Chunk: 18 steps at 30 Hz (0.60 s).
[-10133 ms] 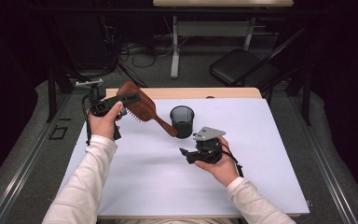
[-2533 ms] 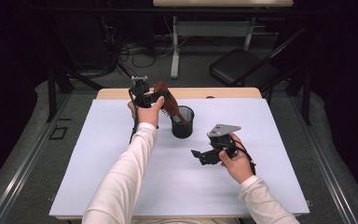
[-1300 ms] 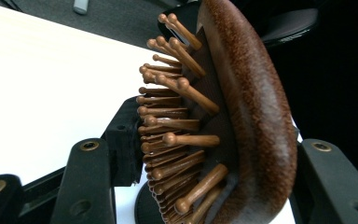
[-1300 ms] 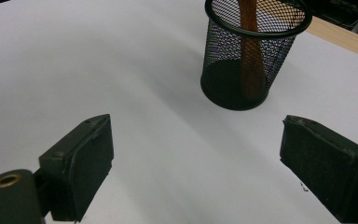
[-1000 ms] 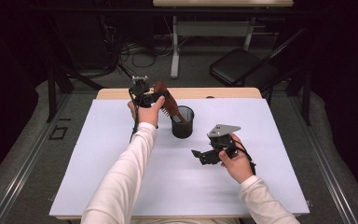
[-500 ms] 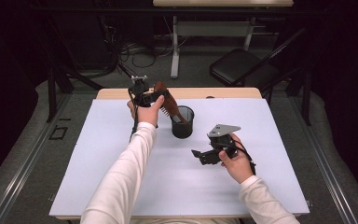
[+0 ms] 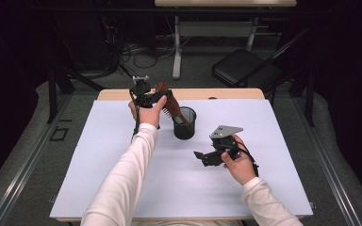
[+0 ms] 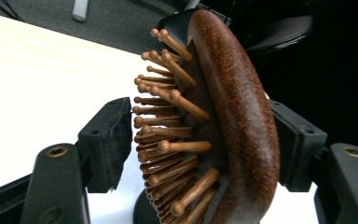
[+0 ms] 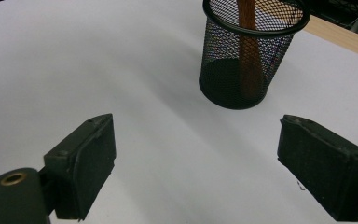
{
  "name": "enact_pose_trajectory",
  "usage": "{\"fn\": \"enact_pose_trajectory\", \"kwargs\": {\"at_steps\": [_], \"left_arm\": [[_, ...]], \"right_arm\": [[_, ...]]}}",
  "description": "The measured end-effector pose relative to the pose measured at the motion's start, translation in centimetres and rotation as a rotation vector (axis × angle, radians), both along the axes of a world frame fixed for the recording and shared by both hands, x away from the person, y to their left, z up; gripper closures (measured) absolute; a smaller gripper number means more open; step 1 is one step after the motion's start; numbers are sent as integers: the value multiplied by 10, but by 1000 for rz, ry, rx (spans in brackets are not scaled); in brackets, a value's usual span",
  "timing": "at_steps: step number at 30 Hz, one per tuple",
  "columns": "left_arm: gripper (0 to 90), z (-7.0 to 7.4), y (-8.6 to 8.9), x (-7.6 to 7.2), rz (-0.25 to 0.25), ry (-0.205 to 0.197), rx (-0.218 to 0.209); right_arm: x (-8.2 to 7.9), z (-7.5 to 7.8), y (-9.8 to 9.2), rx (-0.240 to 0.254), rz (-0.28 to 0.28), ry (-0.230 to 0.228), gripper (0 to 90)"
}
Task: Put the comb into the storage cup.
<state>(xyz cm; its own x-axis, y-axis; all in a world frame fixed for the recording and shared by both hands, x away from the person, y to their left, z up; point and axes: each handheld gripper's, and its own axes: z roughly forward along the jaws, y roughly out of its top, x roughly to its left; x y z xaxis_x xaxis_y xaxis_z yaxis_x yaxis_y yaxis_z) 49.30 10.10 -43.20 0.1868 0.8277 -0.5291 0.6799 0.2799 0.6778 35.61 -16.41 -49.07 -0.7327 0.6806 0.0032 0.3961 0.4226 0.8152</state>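
Note:
A brown wooden hairbrush [image 7: 173, 109] leans in the black mesh cup [image 7: 185, 123], handle down inside it and head up to the left. My left gripper [image 7: 158, 96] is at the brush head. In the left gripper view the brush [image 8: 242, 116] lies between the jaws of that gripper [image 8: 200, 144], which have just been opening. The left pad [image 8: 105, 140] stands clear of the bristle tips. My right gripper [image 7: 202, 157] hovers low over the table right of the cup, open and empty. The right gripper view shows its jaws [image 9: 205, 163] wide apart, facing the cup [image 9: 223, 88] with the brush handle [image 9: 248, 51] inside.
A white sheet [image 7: 122, 155] covers the table, with a wooden strip [image 7: 226, 93] along the far edge. Beyond it stand a dark folding chair [image 7: 245, 70], desk legs [image 7: 176, 47] and floor cables. Dark floor lies on both sides of the table.
Since the oldest frame my left hand has carried the brush from left of the cup into it, handle down. Over the last second neither hand has visibly shifted.

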Motion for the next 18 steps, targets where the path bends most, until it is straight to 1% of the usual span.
{"fn": "enact_pose_trajectory", "kwargs": {"at_steps": [1, 4, 9, 13, 14, 18], "left_arm": [[283, 0, 1, 0, -1, 0, 9], [265, 1, 2, 0, 0, 5, 5], [260, 3, 5, -1, 3, 0, 9], [260, 5, 7, -2, 3, -1, 3], [261, 6, 7, -2, 8, -5, -4], [261, 10, 10, -4, 7, -14, -10]], "right_arm": [[0, 0, 0, -1, 1, -1, 112], [0, 0, 0, -2, 0, 1, 112], [1, -1, 0, -7, 0, 2, 112], [1, -1, 0, -7, 0, 2, 112], [1, -2, 1, -8, 2, 2, 112], [1, -3, 2, -12, 1, 6, 112]]}}
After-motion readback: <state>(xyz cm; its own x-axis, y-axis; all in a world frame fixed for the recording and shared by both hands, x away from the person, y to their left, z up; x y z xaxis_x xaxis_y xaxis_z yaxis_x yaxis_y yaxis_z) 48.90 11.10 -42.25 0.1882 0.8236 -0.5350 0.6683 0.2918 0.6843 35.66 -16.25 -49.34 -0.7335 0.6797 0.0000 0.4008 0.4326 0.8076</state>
